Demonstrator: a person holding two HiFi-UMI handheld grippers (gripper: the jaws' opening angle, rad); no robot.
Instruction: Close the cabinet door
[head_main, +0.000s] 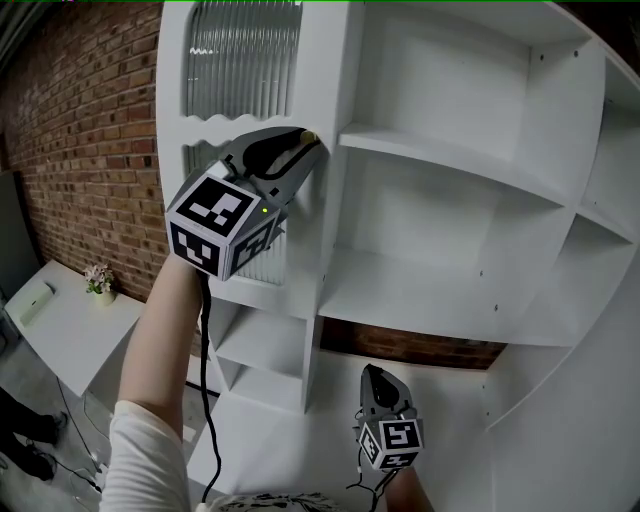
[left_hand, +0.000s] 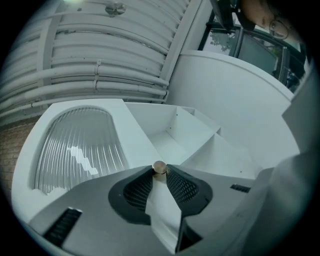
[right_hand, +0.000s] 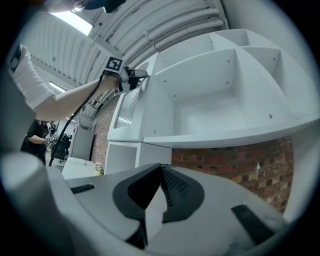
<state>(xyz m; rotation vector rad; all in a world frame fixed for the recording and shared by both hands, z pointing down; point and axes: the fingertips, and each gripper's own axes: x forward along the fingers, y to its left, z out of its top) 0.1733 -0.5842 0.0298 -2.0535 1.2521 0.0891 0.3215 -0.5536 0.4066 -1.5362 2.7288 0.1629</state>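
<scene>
The white cabinet door has a ribbed glass pane (left_hand: 80, 145) and a small brass knob (left_hand: 159, 169) at its right edge. My left gripper (left_hand: 159, 171) is raised to that edge and is shut on the knob, both fingertips pressing its sides. In the head view the left gripper (head_main: 305, 140) sits at the door's edge beside the open shelves, and the door (head_main: 243, 50) looks about flush with the cabinet front. My right gripper (head_main: 372, 373) hangs low before the cabinet, shut and empty. Its jaws (right_hand: 161, 167) meet at the tips.
Open white shelves (head_main: 450, 160) fill the cabinet's right side, above a strip of brick wall (head_main: 410, 345). At the lower left a low white table (head_main: 60, 330) carries a small flower pot (head_main: 99, 281). A person (right_hand: 37, 137) stands far off to the left.
</scene>
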